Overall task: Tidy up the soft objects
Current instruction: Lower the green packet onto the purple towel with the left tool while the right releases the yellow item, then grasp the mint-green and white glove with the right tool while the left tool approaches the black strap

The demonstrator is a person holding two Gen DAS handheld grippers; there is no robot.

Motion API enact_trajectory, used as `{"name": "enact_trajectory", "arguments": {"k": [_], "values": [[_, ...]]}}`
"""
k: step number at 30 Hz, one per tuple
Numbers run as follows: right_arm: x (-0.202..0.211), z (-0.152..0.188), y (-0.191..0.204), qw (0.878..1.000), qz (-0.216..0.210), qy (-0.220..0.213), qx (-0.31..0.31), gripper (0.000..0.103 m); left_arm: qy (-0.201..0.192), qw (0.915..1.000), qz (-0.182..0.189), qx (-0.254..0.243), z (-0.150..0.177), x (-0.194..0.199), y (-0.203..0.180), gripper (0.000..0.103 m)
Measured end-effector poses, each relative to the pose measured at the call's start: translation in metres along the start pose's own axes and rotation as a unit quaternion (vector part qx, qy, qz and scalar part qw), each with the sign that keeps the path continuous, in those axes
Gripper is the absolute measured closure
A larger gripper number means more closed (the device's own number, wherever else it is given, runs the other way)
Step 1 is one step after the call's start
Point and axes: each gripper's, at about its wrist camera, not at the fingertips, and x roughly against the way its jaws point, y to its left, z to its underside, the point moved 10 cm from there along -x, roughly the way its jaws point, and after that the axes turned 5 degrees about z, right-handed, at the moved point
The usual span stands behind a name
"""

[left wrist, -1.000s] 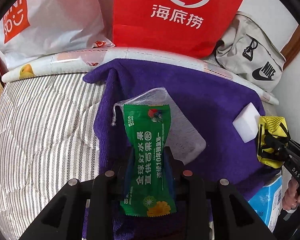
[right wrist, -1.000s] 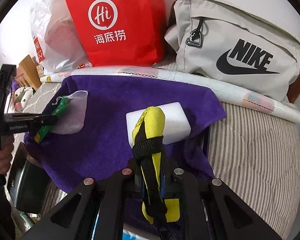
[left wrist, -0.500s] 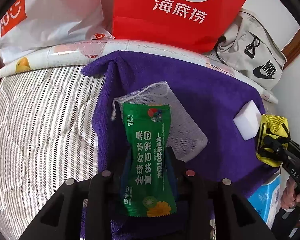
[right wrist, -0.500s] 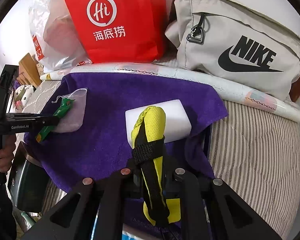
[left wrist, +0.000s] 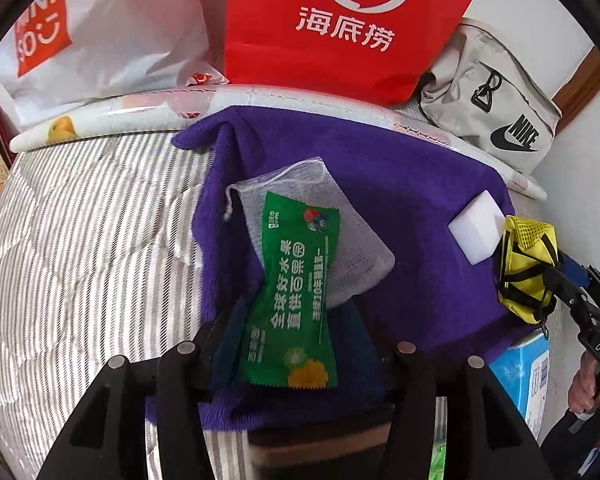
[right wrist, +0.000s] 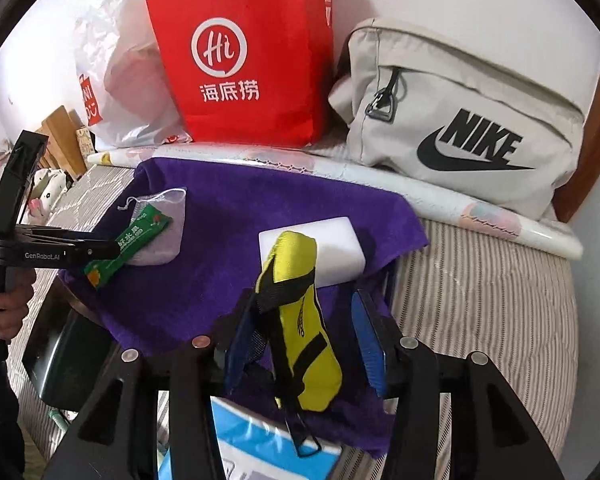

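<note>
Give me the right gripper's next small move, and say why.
Probably draw the right gripper straight back, off the yellow pouch. Its jaws stand open, with gaps on both sides of the pouch, which seems to rest on the purple towel against the white block.

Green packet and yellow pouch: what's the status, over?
Left gripper open, packet between fingers, over mesh bag. Right gripper open, pouch between fingers, near sponge. Nothing in the way.
</note>
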Motion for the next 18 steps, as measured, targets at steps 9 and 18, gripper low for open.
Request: {"name": "enact_trajectory", "arguments": {"k": [9, 18], "values": [[0.012, 0.012, 0.005, 1.000, 0.000, -0.002, 0.003, 0.054, -0.010, 0.9999, -0.005, -0.006, 0.016, 0.025, -0.002, 0.052], [0.027, 0.021, 0.017, 1.000, -0.003, -0.006, 0.005, 0.054, -0.018, 0.9998, -0.011, -0.005, 0.034, 0.047, 0.001, 0.052]]}}
